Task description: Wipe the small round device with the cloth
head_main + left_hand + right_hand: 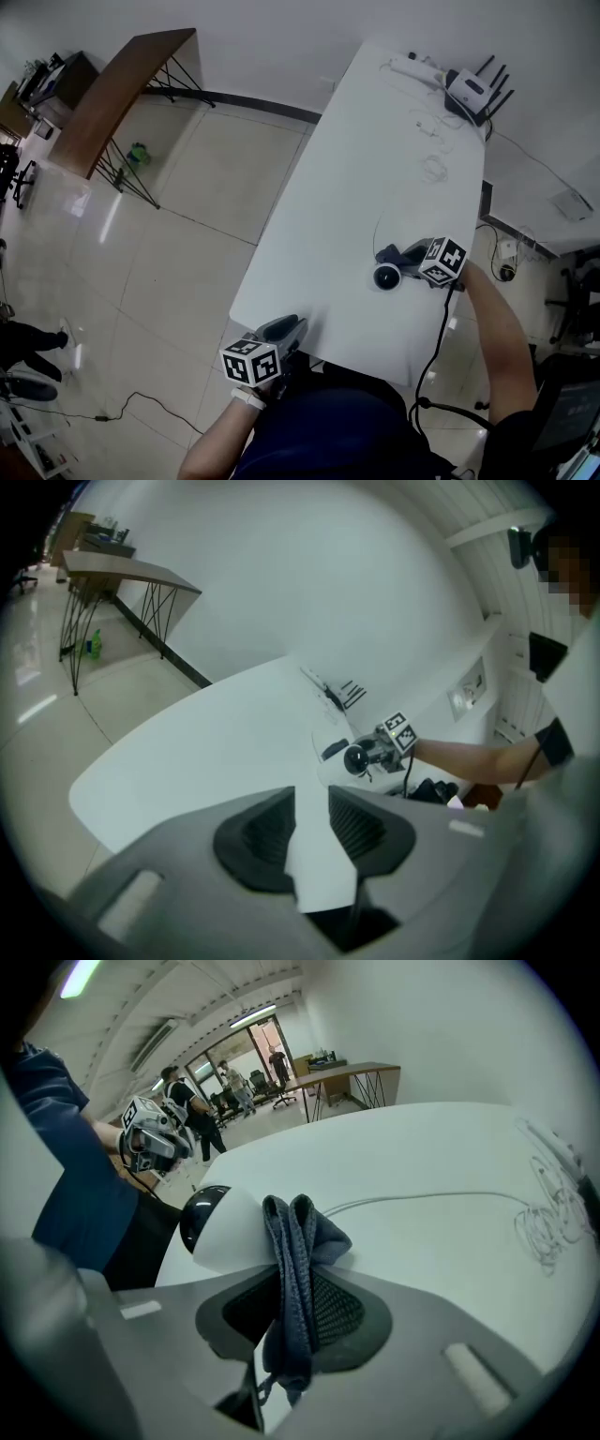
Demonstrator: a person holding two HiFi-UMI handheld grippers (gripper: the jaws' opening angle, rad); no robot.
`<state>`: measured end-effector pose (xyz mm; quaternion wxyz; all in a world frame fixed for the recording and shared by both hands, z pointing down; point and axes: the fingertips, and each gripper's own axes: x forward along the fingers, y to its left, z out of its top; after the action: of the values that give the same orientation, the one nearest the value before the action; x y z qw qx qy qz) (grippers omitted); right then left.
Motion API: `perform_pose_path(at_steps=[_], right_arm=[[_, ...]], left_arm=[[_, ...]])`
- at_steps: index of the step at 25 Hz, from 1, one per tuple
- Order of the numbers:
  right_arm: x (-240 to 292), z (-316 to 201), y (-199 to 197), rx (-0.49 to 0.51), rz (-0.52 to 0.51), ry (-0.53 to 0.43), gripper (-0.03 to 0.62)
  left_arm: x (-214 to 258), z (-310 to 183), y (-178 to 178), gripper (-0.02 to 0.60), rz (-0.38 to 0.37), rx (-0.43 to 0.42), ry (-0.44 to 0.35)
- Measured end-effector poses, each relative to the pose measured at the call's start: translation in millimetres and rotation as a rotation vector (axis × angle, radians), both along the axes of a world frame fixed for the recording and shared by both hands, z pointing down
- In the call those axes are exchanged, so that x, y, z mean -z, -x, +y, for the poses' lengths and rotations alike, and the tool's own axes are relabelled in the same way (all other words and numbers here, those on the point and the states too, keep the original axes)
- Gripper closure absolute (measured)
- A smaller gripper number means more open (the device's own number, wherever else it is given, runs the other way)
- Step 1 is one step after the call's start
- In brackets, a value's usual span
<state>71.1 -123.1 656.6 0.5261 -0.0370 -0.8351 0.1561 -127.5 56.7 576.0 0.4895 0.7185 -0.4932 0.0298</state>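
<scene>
The small round device point(386, 276), white with a glossy black face, stands near the right front of the white table point(328, 206). My right gripper point(405, 255) is shut on a folded dark grey-blue cloth point(391, 252), which lies against the device's back. In the right gripper view the cloth point(298, 1241) stands out between the pads and touches the white body of the device point(220, 1227). My left gripper point(292, 325) hovers at the table's near edge, well left of the device. Its jaws point(311, 808) are open with only bare tabletop between them; the device point(355, 758) lies far ahead.
A thin white cable point(380, 225) runs from the device toward the table's far end, where loose wires point(431, 169), a white power strip point(412, 66) and a router with antennas point(472, 89) lie. A wooden desk point(112, 89) stands on the tiled floor at left.
</scene>
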Motion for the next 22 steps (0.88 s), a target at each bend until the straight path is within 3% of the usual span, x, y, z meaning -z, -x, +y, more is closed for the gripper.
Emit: perform_pose_path(at_steps=[9, 15, 19, 22], right_arm=[[124, 38, 23, 0.159, -0.047, -0.341, 0.499], [104, 91, 29, 0.148, 0.115, -0.458, 0.500], [70, 118, 33, -0.014, 0.087, -0.382, 0.500], [64, 126, 42, -0.313, -0.092, -0.189, 0.500]], left_arm=[[14, -39, -36, 0.474, 0.021, -0.176, -0.059], [21, -51, -62, 0.474, 0.047, -0.291, -0.088], [22, -50, -69, 0.474, 0.053, -0.336, -0.091], [25, -49, -70, 0.489, 0.057, -0.364, -0.115]])
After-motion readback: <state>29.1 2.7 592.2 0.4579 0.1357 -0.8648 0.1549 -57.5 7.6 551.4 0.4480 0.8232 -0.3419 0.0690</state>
